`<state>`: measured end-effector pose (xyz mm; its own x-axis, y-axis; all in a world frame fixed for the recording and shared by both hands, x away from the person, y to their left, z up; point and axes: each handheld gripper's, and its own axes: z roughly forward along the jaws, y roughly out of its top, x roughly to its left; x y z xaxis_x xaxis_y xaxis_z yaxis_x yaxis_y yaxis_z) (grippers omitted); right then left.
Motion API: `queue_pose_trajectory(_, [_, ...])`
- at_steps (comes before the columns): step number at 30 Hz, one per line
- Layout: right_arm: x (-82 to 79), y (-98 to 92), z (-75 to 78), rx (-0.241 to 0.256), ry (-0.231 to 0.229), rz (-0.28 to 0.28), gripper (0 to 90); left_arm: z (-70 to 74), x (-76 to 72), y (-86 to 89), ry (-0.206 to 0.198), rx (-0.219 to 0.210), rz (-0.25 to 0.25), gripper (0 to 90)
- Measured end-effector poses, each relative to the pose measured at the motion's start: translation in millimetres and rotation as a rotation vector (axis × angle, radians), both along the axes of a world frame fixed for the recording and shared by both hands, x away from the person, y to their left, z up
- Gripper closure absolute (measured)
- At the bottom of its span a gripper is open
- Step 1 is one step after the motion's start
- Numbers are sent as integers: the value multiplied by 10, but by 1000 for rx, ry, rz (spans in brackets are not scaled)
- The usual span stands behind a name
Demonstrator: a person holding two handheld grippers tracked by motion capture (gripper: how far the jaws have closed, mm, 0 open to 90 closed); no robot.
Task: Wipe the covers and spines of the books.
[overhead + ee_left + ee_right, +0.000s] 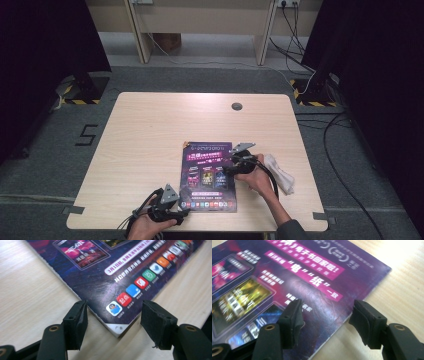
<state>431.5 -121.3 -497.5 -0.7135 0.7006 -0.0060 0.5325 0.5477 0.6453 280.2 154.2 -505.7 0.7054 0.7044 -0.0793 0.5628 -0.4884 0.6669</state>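
A purple magazine lies flat near the front of a wooden table. The left gripper, jaws wide apart and empty, straddles its near left corner. The right gripper, equally open and holding nothing, hovers over its right edge.

A pale wood-grain rectangular worktop stands on grey carpet floor; a small round dark grommet sits near its far edge; a crumpled white cloth lies near its right edge; a black numeral five is marked on the floor to the left; black cables trail across the floor on the right; yellow-and-black striped stand bases sit at both far corners
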Motion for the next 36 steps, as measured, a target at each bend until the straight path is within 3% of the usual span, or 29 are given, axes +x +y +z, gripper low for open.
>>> queue_pose_trajectory(3, [41,12,-4,4,1,-7,400,5,-20,-16,-2,-12,-5,367])
queue_pose_trajectory(7, [22,-8,22,11,-6,-9,398,46,4,35,-35,-44,28,349])
queue_pose_trajectory(17, [-195,-258,230,45,-51,-31,353,33,110,204,-111,-50,126,238])
queue_pose_trajectory(27, [-375,-699,309,53,-95,-125,317,3,167,252,-104,-55,153,168])
queue_pose_trajectory(30, [-429,-828,305,28,-105,-147,339,2,168,247,-105,-62,150,168])
queue_pose_trajectory(36, [-542,-1104,298,25,-116,-214,399,2,172,251,-102,-63,150,168])
